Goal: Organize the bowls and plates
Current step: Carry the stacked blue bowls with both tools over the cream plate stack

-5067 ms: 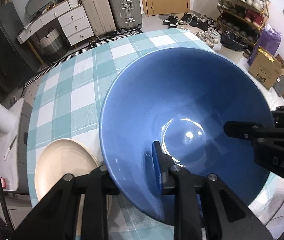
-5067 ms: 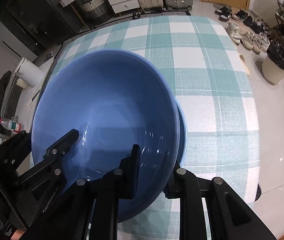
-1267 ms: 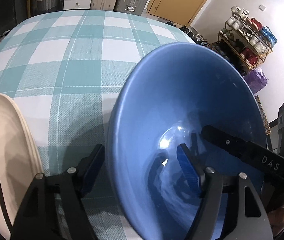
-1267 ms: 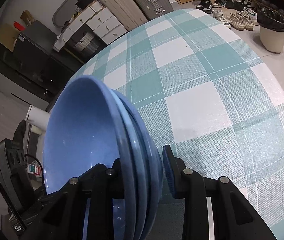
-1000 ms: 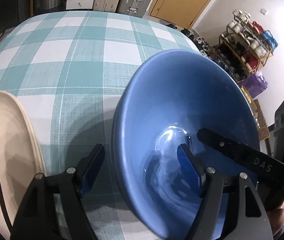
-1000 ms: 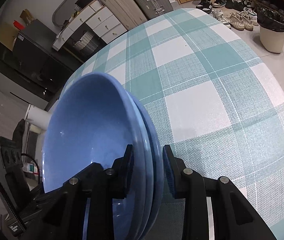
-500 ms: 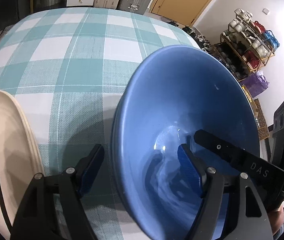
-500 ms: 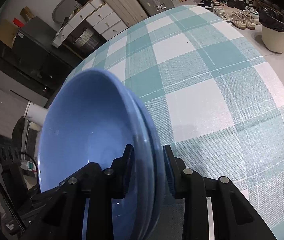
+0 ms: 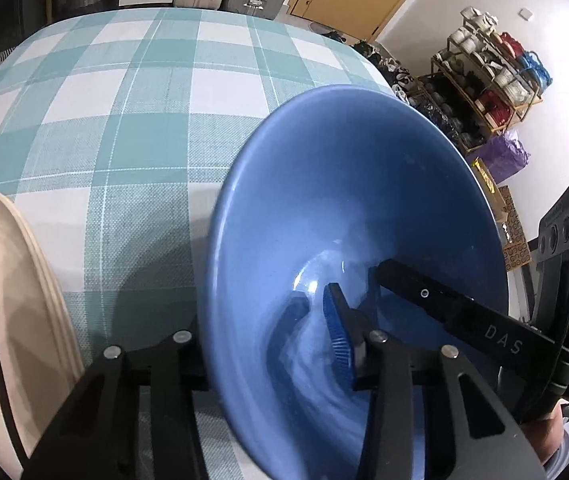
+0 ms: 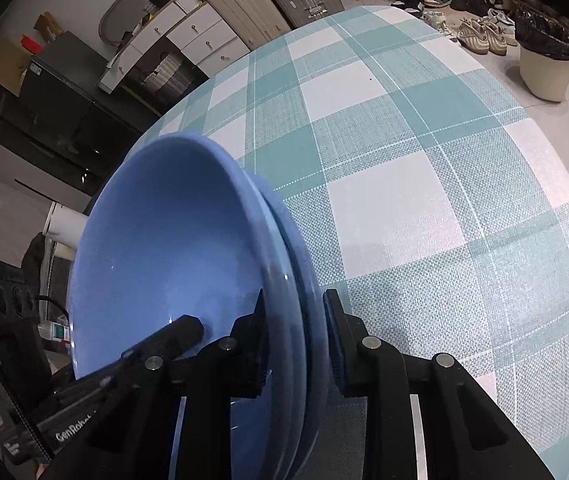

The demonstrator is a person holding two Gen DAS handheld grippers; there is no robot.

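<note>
The blue bowls [image 10: 188, 280] (nested) are straddled at opposite rims; the left gripper [image 9: 268, 332] is closing on its rim, the right gripper [image 10: 292, 340] closing likewise. Both should be seated evenly before lifting.

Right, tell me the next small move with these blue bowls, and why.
Probably let both grippers finish closing, then lift the blue bowls together. The left gripper straddles the near rim, one finger inside, one outside, and its jaws are closing. The right gripper straddles the opposite rim across several stacked edges, also closing. The cream plates sit beside them on the checked tablecloth.
</note>
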